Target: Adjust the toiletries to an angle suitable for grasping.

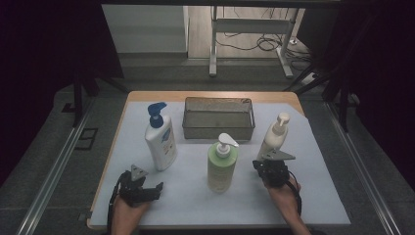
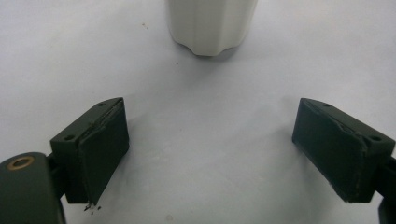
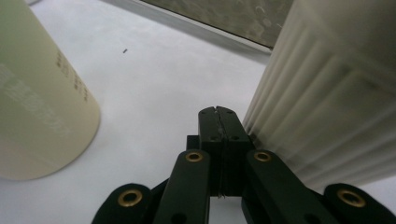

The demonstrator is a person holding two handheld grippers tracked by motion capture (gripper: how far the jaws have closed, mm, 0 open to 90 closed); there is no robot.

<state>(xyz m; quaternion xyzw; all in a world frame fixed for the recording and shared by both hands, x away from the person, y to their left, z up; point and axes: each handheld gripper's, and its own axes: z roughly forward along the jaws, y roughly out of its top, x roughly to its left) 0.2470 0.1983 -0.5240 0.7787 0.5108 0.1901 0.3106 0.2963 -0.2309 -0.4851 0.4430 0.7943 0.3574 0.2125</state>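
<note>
Dark curtains close in both sides of your table (image 1: 313, 205), which is covered with a pale sheet, and beyond it lies grey floor with a desk frame and loose cables. At the back of the sheet sits the metal tray (image 1: 219, 130), and nothing lies in it as far as the high view lets you see. Three pump bottles stand upright in front of it: the blue-capped bottle (image 1: 160, 139) at the left, the green bottle (image 1: 222, 164) in the middle, and the ribbed bottle (image 1: 274, 138) at the right, each well apart from the others and from the tray.

My reading is that the work is to move these bottles, likely into the tray, and that none of it is done yet: all three remain on the sheet, so you have the whole job ahead.

Your right gripper (image 1: 270, 169) sits just beside the foot of the ribbed bottle (image 3: 327, 102). Its jaws are pressed together with nothing between them, and their outer side lies at the bottle's ribbed wall, touching or very nearly; I cannot tell which. The green bottle (image 3: 37, 107) stands off to the other side. You would need to spread those jaws before they could take the bottle.

Your left gripper (image 1: 142, 188) rests low near the table's front edge with its jaws wide apart and only bare sheet between them. The blue-capped bottle's base (image 2: 212, 25) stands ahead of it, clear of both pads (image 2: 100, 149)
</note>
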